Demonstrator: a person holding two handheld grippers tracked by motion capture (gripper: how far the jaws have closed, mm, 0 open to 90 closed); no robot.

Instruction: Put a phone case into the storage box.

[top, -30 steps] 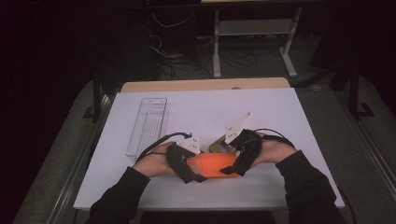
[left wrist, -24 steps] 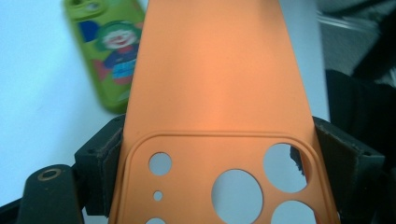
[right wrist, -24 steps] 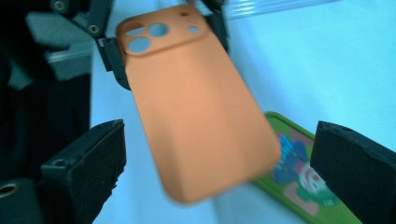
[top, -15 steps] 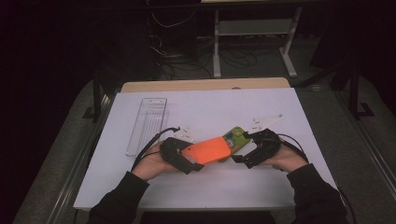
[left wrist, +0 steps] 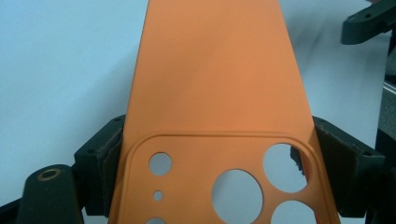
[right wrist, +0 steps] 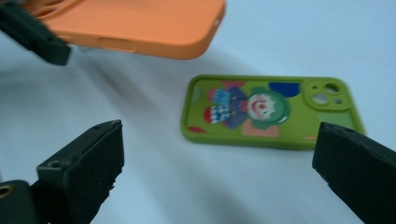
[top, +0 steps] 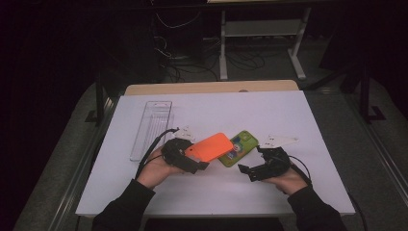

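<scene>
An orange phone case (top: pixel 210 146) hangs above the white table, gripped across its camera end by my left gripper (top: pixel 192 161). In the left gripper view the case (left wrist: pixel 217 93) runs away from me, both pads (left wrist: pixel 108 158) pressing on its edges beside the camera holes. A green phone case with a clown picture (top: pixel 238 147) lies flat on the table, partly under the orange one. In the right gripper view it (right wrist: pixel 271 112) lies ahead between the wide-open jaws, with the orange case (right wrist: pixel 140 23) above at the upper left. My right gripper (top: pixel 246 172) stands open, low over the table, right of the green case.
A clear plastic tray (top: pixel 152 129) lies on the white table sheet (top: pixel 288 110) at the left. Beyond the table's far wooden edge (top: pixel 211 87) the dark floor holds cables and a white stand (top: pixel 262 29).
The hands have parted: my right gripper let go, moving right and down to the table. The green case now lies on the table; the orange one stays in my left gripper.
</scene>
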